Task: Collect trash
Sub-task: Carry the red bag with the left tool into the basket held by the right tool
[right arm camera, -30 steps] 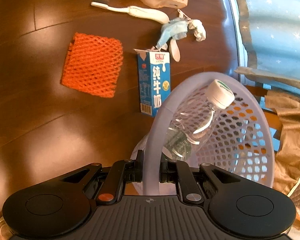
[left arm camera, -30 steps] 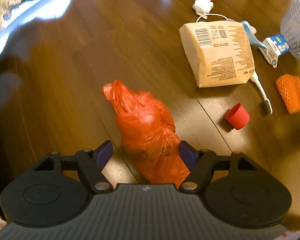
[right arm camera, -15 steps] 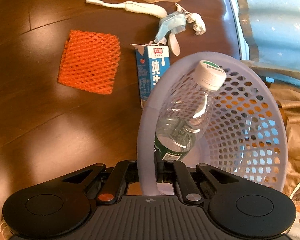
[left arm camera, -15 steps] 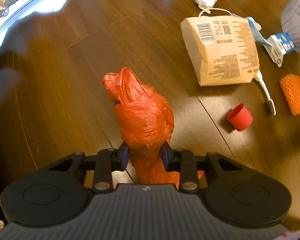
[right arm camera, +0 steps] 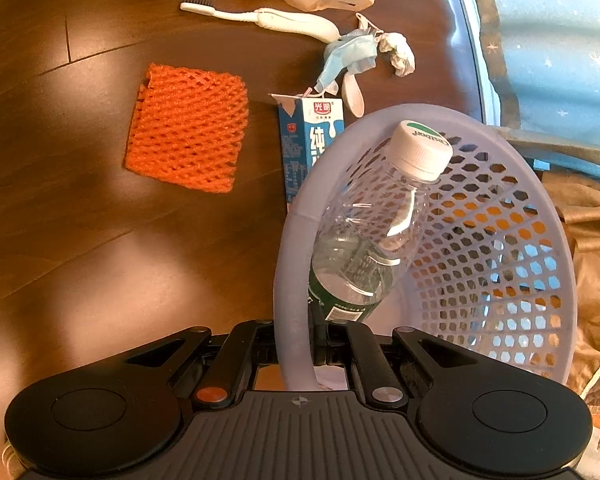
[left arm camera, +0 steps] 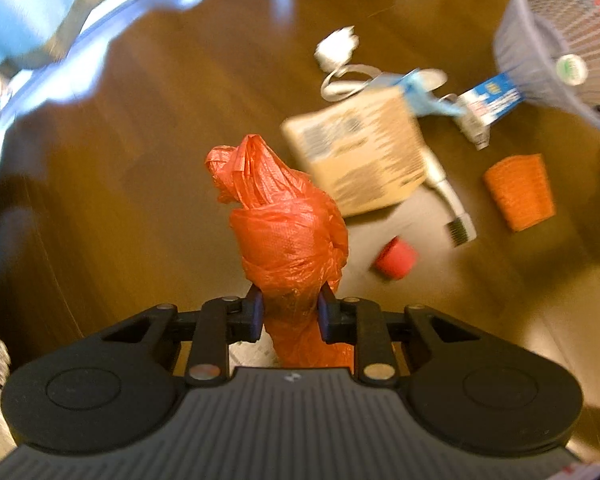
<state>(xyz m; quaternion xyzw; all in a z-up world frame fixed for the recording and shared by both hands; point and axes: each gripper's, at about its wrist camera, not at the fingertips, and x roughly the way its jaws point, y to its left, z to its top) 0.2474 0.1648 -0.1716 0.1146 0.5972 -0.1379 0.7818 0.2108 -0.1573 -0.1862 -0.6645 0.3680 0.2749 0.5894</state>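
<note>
The plastic bag [left arm camera: 288, 236] sits between the left tongs [left arm camera: 290, 314], raised off the floor [right arm camera: 80, 240]. Beyond it lie the paper package [left arm camera: 360, 148], toothbrush [right arm camera: 260, 16] and cap [left arm camera: 394, 258]. The right tongs [right arm camera: 300, 344] straddle the basket [right arm camera: 500, 272] rim; a water bottle [right arm camera: 380, 224] lies inside. The milk carton [right arm camera: 308, 144] lies behind the basket, the foam net [right arm camera: 188, 128] to its left, the face mask [right arm camera: 348, 56] and crumpled tissue [right arm camera: 400, 54] beyond.

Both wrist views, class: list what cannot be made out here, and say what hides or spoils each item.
- Beige package: left view, print lost to motion blur; right view, cut off by the top edge.
- Milk carton: right view, lower part hidden behind the basket rim.
- Bottle: right view, base hidden behind the right claw.
- Orange bag: left view, bottom hidden behind the left claw.
</note>
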